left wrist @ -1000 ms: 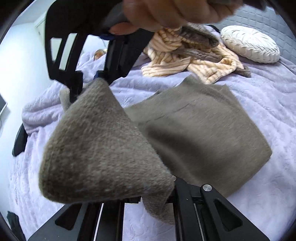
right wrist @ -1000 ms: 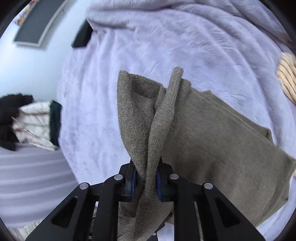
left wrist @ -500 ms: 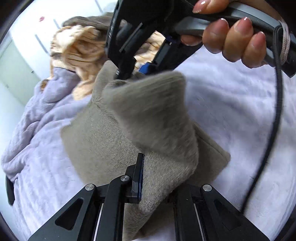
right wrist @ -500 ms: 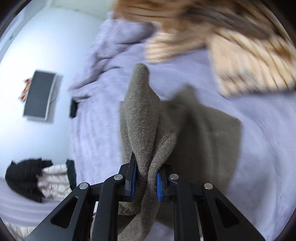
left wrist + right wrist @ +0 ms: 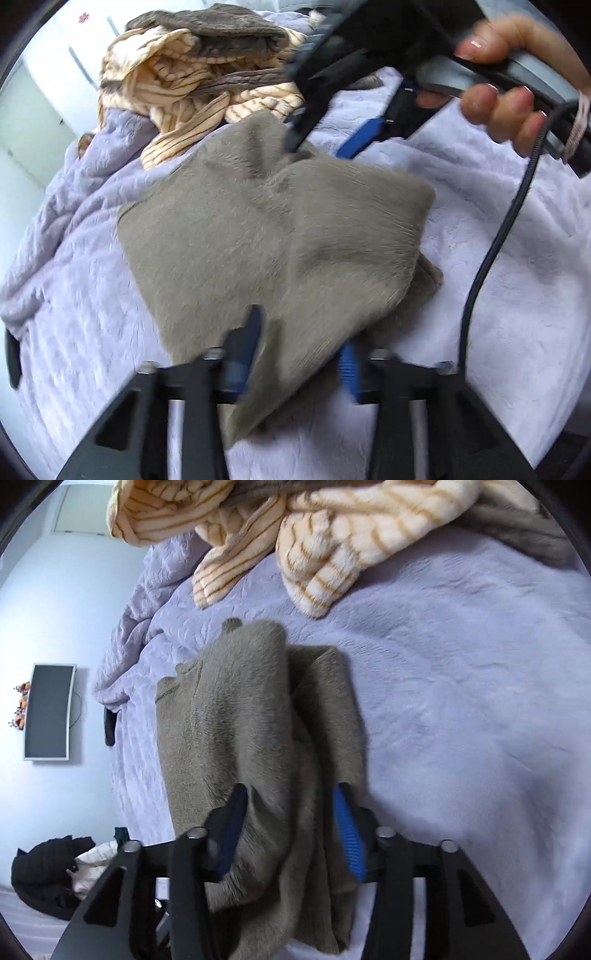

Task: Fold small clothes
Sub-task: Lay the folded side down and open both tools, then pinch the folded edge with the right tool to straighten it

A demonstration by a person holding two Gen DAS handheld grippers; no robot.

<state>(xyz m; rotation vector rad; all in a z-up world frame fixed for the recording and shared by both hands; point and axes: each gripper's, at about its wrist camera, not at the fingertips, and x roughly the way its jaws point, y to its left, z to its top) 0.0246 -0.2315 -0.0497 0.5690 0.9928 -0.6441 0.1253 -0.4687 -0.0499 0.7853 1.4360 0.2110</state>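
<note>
A: Left wrist view: what surface is carrying the work?

B: A bed (image 5: 498,280) under a lilac textured blanket (image 5: 461,701) is carrying it. A pale wall (image 5: 48,602) is showing beyond the bed edge, with a dark flat screen (image 5: 48,712) mounted on it and a heap of dark and pale clothing (image 5: 48,875) lying below.

A: Where is the task item?

B: The grey-brown knit garment (image 5: 280,236) is lying folded on the blanket. A cream striped garment (image 5: 332,542) is lying bunched just beyond it.

A: Any containers?

B: I cannot make out any.

A: State of each hand-held gripper?

B: The left hand-held gripper (image 5: 299,354) has just been opening; its jaws are standing about half apart, knit lying loose between them. The right hand-held gripper (image 5: 291,834), held by a hand (image 5: 509,85), has also just been opening about halfway, with a fold lying slack between its blue pads (image 5: 349,838).
</note>
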